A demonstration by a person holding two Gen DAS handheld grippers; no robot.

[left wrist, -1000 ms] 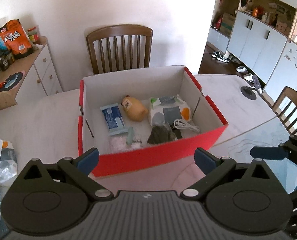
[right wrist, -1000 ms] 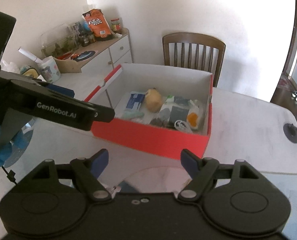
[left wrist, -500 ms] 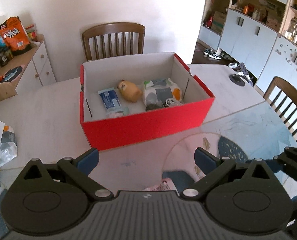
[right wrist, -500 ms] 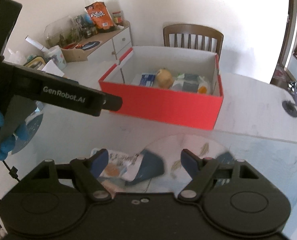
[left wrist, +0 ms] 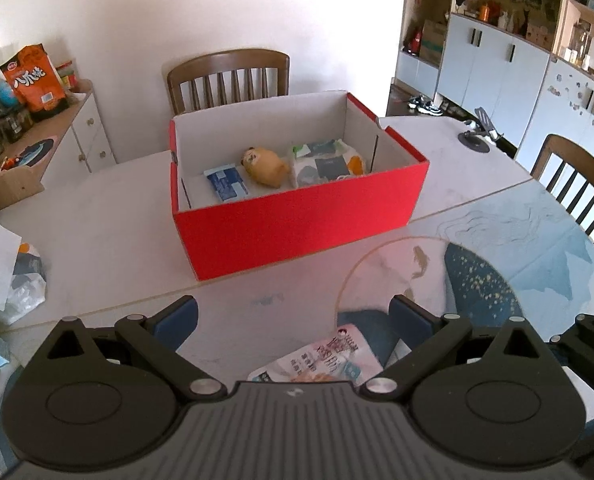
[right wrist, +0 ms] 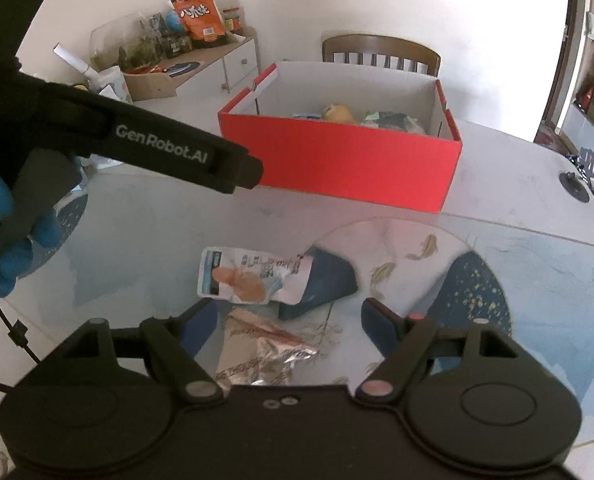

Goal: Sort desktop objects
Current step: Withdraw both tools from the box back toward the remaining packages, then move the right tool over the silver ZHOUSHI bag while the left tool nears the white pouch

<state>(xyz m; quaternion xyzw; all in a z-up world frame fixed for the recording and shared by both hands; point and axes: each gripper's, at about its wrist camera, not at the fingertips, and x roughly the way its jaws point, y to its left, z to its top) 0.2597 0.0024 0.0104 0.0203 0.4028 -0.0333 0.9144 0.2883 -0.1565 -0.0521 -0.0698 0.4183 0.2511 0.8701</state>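
Note:
A red box (left wrist: 297, 224) stands mid-table and holds a blue packet (left wrist: 225, 184), a yellow bear toy (left wrist: 265, 166) and a patterned pouch (left wrist: 327, 164). A white snack packet (right wrist: 249, 276) lies flat on the glass mat, nearer to me than the box. A crumpled silver wrapper (right wrist: 265, 348) lies just below it. My right gripper (right wrist: 291, 320) is open above the silver wrapper, with the pads apart from it. My left gripper (left wrist: 293, 316) is open too, and the snack packet (left wrist: 329, 360) shows beneath its gap. A blue-gloved hand (right wrist: 1, 216) holds the left gripper (right wrist: 249, 172).
A wooden chair (left wrist: 229, 76) stands behind the box and another (left wrist: 577, 184) at the right. A sideboard (left wrist: 37, 140) with an orange snack bag (left wrist: 33, 78) is at the far left. A plastic bag (left wrist: 21, 284) lies at the table's left edge.
Both grippers have drawn back from the red box and sunk toward the table. The snack packet and the silver wrapper have come into view under them. Both stay open.

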